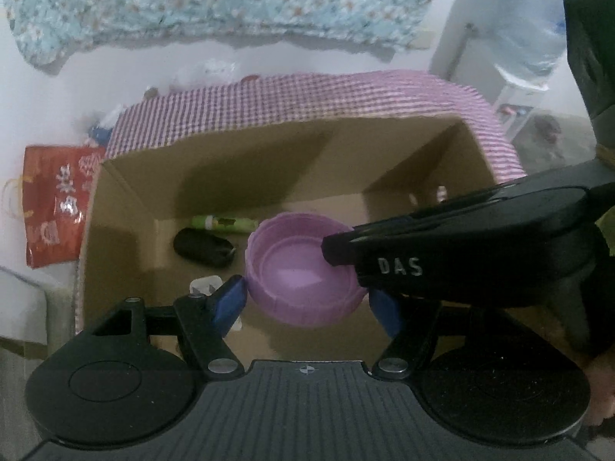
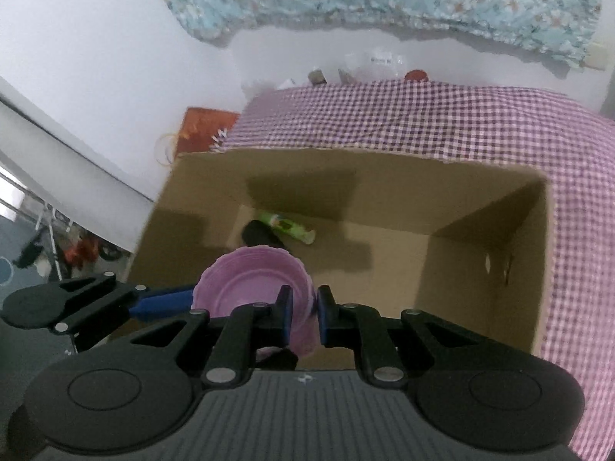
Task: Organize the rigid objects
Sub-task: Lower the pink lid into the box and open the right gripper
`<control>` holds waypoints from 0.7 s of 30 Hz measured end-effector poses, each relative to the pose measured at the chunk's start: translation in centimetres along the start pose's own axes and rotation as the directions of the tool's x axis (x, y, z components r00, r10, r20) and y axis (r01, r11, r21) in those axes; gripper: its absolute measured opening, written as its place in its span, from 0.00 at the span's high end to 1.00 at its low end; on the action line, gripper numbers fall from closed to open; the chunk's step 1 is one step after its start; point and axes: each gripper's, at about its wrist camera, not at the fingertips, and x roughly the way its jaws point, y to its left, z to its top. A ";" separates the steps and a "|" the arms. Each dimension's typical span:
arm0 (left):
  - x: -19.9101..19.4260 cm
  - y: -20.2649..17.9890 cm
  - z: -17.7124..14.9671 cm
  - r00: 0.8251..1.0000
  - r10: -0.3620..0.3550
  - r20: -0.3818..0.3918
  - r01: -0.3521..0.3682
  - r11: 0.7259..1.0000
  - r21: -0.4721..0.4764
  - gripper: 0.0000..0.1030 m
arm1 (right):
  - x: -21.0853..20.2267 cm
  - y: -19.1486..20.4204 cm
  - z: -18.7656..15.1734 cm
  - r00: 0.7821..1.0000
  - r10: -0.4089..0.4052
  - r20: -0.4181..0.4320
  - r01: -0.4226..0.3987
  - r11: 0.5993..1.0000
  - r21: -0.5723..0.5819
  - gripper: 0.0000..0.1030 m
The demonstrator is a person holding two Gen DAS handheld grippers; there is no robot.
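A purple plastic bowl [image 1: 300,269] [image 2: 246,288] hangs over the open cardboard box [image 1: 230,161] [image 2: 423,192], held from two sides. My left gripper [image 1: 307,305] spans the bowl's width, its blue pads [image 1: 230,299] pressed against the outer wall. My right gripper [image 2: 305,319] is shut on the bowl's near rim; in the left wrist view its black finger [image 1: 338,249] reaches over the rim from the right. On the box floor lie a green tube [image 1: 225,223] [image 2: 286,226], a black object [image 1: 201,246] [image 2: 259,232] and a white plug [image 1: 200,284].
The box sits on a purple checked cloth [image 1: 307,96] [image 2: 423,123]. A red gift bag [image 1: 54,199] [image 2: 203,126] stands to its left by the white wall. Floral fabric [image 1: 192,0] hangs behind. Small jars [image 2: 415,75] line the cloth's far edge.
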 end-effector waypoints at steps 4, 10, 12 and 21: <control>1.9 0.3 0.6 0.999 0.023 -0.037 -0.024 0.999 -0.029 0.32 | 2.3 -0.6 1.0 0.999 -0.021 -0.034 0.020 1.000 -0.011 0.86; 4.0 0.6 0.7 0.996 0.045 -0.071 -0.049 0.997 -0.061 0.33 | 4.6 -0.9 1.9 0.998 -0.051 -0.047 0.050 0.998 -0.024 0.86; 4.2 0.7 0.7 0.996 0.048 -0.070 -0.052 0.997 -0.065 0.32 | 5.0 -1.0 2.1 0.997 -0.058 -0.043 0.057 0.998 -0.023 0.86; 2.0 0.5 0.0 0.999 0.034 -0.039 -0.037 0.998 -0.060 0.32 | 3.7 -0.7 2.1 0.997 -0.074 0.009 0.074 0.997 -0.034 0.86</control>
